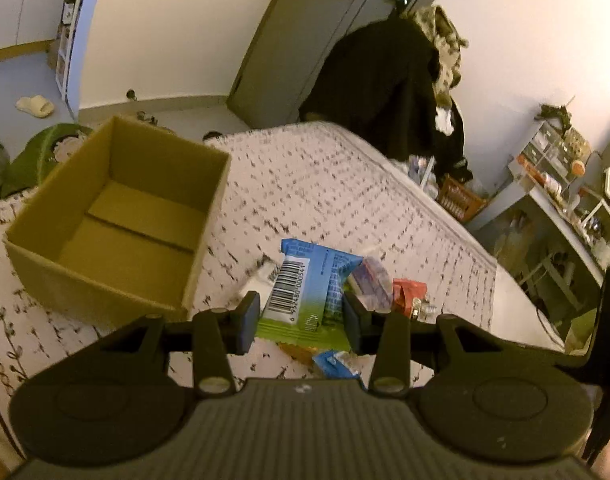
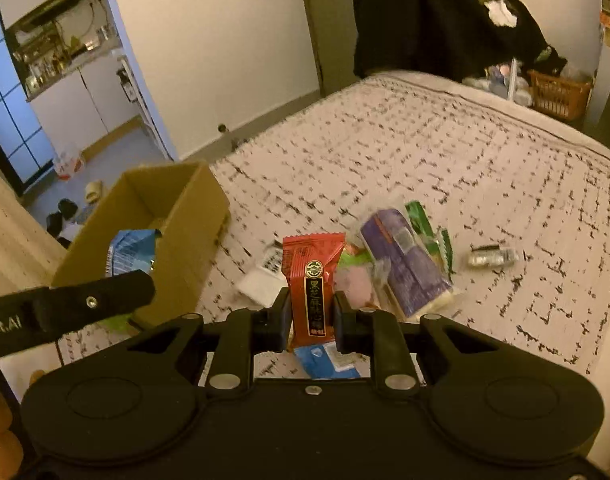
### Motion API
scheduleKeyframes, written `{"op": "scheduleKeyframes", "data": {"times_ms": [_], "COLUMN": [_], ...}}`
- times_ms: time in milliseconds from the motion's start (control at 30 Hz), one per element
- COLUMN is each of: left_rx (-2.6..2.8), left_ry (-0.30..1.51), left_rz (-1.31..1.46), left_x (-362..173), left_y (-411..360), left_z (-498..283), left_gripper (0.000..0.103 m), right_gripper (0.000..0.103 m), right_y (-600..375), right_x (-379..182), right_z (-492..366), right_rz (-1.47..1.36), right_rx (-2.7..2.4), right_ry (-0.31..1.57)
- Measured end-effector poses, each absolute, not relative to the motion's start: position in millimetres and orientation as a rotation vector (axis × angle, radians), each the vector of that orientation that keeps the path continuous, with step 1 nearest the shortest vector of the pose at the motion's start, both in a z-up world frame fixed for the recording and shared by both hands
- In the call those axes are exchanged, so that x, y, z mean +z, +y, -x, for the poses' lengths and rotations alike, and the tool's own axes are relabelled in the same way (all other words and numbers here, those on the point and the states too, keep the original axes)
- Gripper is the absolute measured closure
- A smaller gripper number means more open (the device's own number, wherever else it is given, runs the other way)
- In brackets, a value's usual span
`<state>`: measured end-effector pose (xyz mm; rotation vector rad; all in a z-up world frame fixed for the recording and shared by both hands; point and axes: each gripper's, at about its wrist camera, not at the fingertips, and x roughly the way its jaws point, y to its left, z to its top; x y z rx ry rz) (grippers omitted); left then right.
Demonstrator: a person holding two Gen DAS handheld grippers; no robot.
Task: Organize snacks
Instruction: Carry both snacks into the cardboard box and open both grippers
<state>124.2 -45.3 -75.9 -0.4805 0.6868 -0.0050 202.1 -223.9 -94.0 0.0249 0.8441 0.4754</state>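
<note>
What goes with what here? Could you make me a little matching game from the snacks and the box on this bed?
Things:
1. blue and green packet
2. red packet
3. purple packet
4. cardboard box

States:
A. lying on the bedspread
B. clamped in the right gripper
C. standing open, nothing inside
D. clamped in the left gripper

Pairs: 1-D, 2-B, 3-A, 4-C

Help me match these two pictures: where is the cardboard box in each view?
Left wrist view: cardboard box at left centre, open, inside bare, on the patterned bedspread.
Right wrist view: cardboard box at left centre, behind the left claw.
Shared landmark: the dark clothes heap beyond the bed's far end.
</note>
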Motion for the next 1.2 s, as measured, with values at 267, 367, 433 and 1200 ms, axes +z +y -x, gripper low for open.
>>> {"op": "scheduleKeyframes", "data": {"times_ms": [267,367,433,1200], "left_rx": [0.005,0.013,0.026,0.207], "left_ry": [0.605,0.595,0.581,0.570], "left_rz": [0.424,0.421,0.418,0.452], "left_x": [-45,-38,-34,-30], "left_y": [-32,-25,-20,69], "left_z": [-106,-102,-98,-104], "left_gripper": [0.061,0.061,0.061,0.061], "right_gripper": [0.083,0.083,0.082,0.082], "right_y": [-207,-199,-193,-126], "right_x": [-76,-71,-69,-71], "right_z": [-192,-188,-184,-173], "right_rz": [-0.047,-0.067,-0.082,-0.245], "right_rx": [0.511,0.529,0.547,0.637], "right_ry": [0.768,0.748,0.737,0.693]}}
